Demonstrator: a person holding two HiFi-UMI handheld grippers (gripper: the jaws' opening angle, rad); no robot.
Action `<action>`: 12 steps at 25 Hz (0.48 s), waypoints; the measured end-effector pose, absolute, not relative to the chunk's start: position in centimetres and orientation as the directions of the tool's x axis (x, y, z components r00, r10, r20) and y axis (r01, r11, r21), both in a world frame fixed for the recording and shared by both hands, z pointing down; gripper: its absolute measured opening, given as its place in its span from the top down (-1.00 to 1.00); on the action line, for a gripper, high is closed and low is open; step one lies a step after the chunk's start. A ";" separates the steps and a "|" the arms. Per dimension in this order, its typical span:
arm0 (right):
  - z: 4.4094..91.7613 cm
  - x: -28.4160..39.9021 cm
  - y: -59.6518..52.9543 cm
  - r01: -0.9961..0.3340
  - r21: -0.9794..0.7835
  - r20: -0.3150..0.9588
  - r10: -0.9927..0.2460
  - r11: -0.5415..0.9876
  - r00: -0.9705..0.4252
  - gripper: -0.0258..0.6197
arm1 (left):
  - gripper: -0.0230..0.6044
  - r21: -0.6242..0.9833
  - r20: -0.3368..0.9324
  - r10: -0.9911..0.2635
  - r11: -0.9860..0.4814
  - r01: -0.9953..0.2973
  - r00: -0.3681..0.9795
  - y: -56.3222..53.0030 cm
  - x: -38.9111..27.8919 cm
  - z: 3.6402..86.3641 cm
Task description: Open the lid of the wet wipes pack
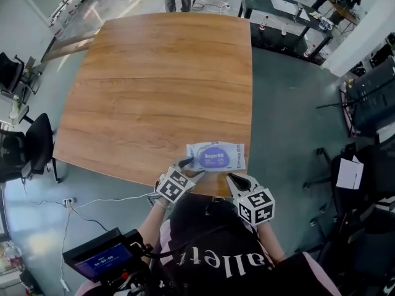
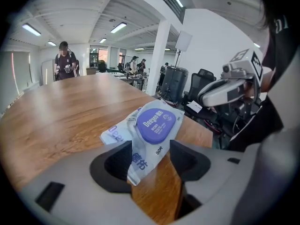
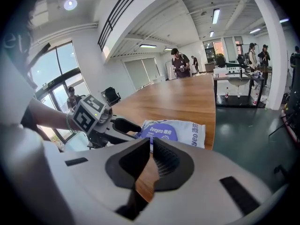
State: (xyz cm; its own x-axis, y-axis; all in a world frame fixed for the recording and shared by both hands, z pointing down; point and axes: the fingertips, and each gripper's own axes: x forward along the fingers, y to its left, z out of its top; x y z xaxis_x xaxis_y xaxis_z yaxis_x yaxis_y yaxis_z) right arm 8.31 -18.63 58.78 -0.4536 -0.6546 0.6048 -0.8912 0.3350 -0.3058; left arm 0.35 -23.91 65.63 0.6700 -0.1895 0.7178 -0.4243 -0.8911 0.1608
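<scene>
Wet wipes pack (image 1: pixel 216 156): lies flat on the wooden worktop (image 1: pixel 154 85), toward its 5 o'clock corner in the head view, close to the near edge.
Purple lid (image 2: pixel 155 124): sits flat and closed at the middle of the pack's top face.
Left tool (image 1: pixel 188 167): at the pack's 8 o'clock. Its jaws are spread wide, and the pack's crinkled end lies loose between them, not squeezed.
Right tool (image 1: pixel 234 180): at the pack's 5 o'clock, over the worktop's near edge. Its jaws are drawn almost together and hold nothing; the pack lies just beyond their tips.
</scene>
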 end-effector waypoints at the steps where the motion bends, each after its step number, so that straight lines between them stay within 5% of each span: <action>1: 58.8 8.3 -18.7 -0.891 -0.304 0.606 -0.654 0.336 -0.453 0.84 | 0.15 0.157 0.720 -0.191 -0.891 -0.425 0.667 -23.9 0.5 65.7; 12: 60.3 6.9 -19.9 -0.827 -0.025 0.678 -0.599 0.561 -0.427 0.84 | 0.17 0.117 0.730 -0.261 -0.863 -0.492 0.631 -23.6 1.5 67.0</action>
